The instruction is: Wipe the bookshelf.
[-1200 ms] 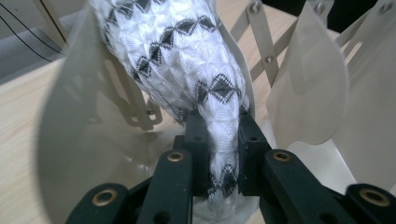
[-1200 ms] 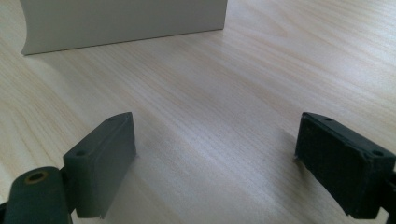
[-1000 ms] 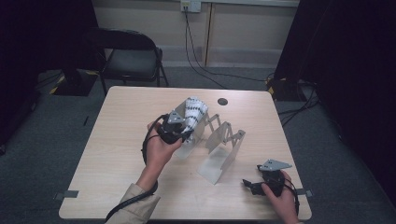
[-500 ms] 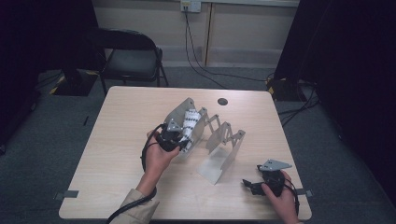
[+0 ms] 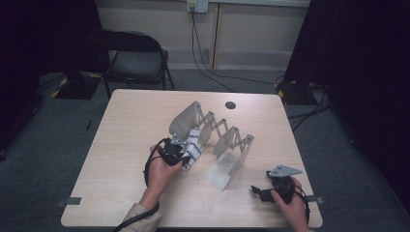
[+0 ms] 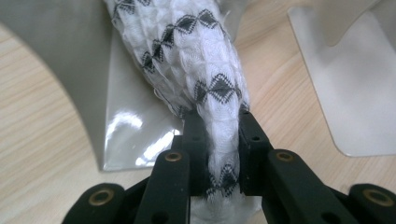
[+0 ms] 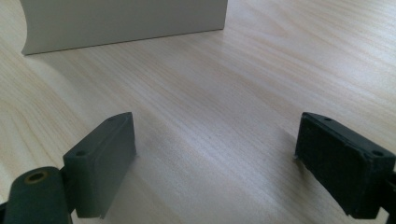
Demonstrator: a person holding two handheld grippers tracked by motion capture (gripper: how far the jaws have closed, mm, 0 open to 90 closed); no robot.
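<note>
Lower now than a second ago, the left gripper (image 5: 186,155) has its fingers clamped on the patterned cloth (image 6: 205,70), bringing it down beside the folding rack (image 5: 227,140) toward the table (image 5: 125,125); right gripper (image 5: 261,192) waits, fingers apart.

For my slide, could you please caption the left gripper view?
Left gripper shut on a white diamond-patterned cloth beside a grey rack.
</note>
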